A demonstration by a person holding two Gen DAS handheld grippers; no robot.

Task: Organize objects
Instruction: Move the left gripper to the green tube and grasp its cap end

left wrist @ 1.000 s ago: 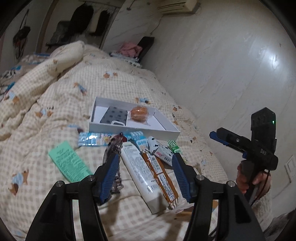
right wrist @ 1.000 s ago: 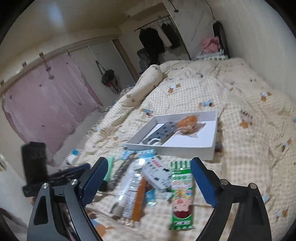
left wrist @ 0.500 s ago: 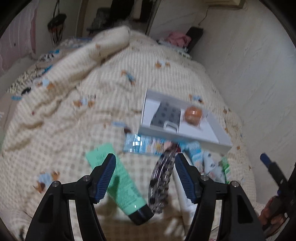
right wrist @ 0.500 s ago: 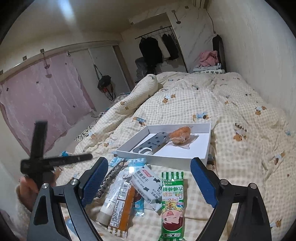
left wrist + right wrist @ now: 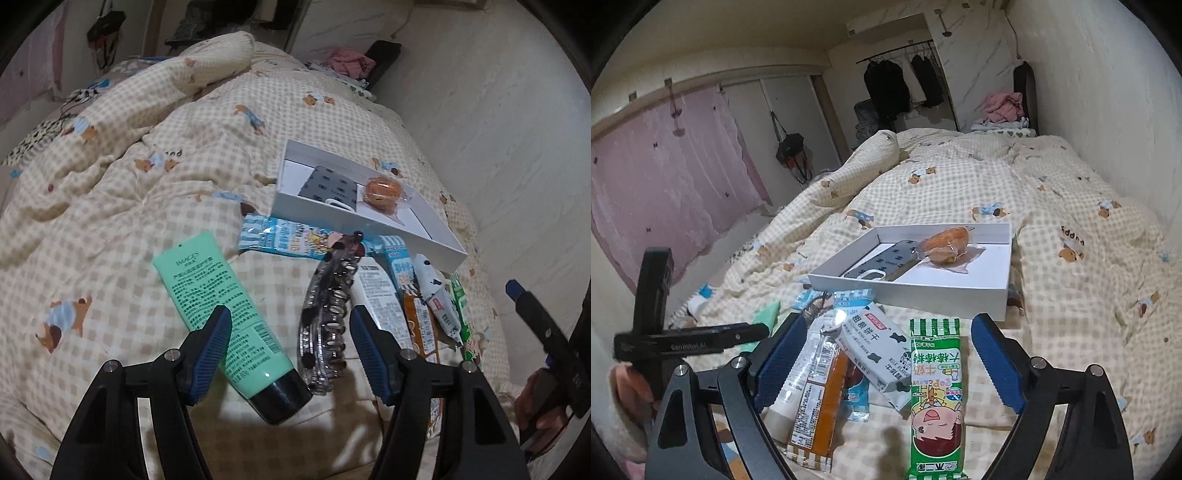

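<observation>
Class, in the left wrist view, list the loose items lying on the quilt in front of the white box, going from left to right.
Green tube → hair claw clip → white tube → orange snack packet → cow-print biscuit packet → green-striped snack packet.

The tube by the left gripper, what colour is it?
Mint green tube with a black cap, clearest in the left wrist view.

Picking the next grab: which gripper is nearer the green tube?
Left. The left gripper hovers open right over the green tube; the right gripper is off over the snack packets, tube barely visible beyond its left finger.
</observation>
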